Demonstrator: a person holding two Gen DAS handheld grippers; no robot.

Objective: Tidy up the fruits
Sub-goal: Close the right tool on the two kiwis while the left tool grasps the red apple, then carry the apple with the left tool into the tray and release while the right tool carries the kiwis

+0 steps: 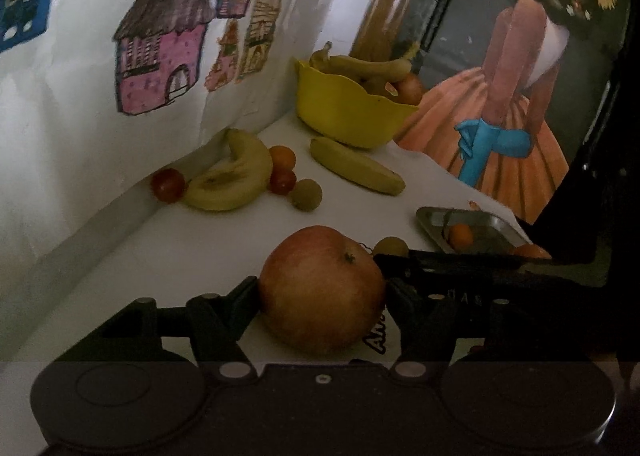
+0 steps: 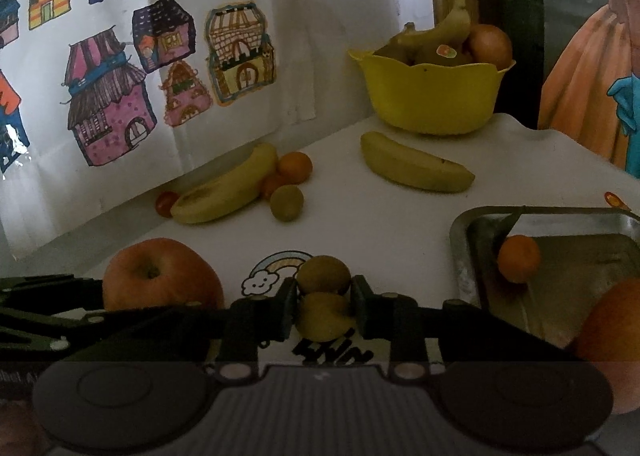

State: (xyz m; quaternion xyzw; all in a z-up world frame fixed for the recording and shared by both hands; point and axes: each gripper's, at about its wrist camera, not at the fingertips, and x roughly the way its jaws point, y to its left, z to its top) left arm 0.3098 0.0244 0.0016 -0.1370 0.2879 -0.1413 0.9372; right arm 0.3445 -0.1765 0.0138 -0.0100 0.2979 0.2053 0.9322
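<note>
Left gripper (image 1: 322,292): fingers closed against both sides of a red-yellow apple (image 1: 322,290), which sits on the white table (image 1: 160,256). The same gripper's arm shows at the left edge of the right wrist view, with the apple (image 2: 162,276) beside it.

Right gripper (image 2: 324,308): fingers drawn narrowly in, pinching a small yellow-green fruit (image 2: 324,316). A second, browner small fruit (image 2: 324,274) lies just beyond it, touching or nearly so, over a rainbow sticker (image 2: 276,268) on the table.

Steel tray (image 2: 560,215): right of the right gripper; holds one small orange (image 2: 518,258) with a leaf. A larger orange fruit (image 2: 612,328) shows at the right edge, placing unclear.

Mid-table, by the wall: a curved banana (image 2: 224,191) with a cherry tomato (image 2: 166,203) at its near end; two small orange fruits (image 2: 295,167) and a green round fruit (image 2: 286,202) just beside its far end. A second banana (image 2: 416,165) lies apart, near the bowl.

Yellow bowl (image 2: 432,95): far corner of the table; holds bananas and round fruit, one with a sticker.

Wall paper (image 2: 120,95): coloured house drawings.
</note>
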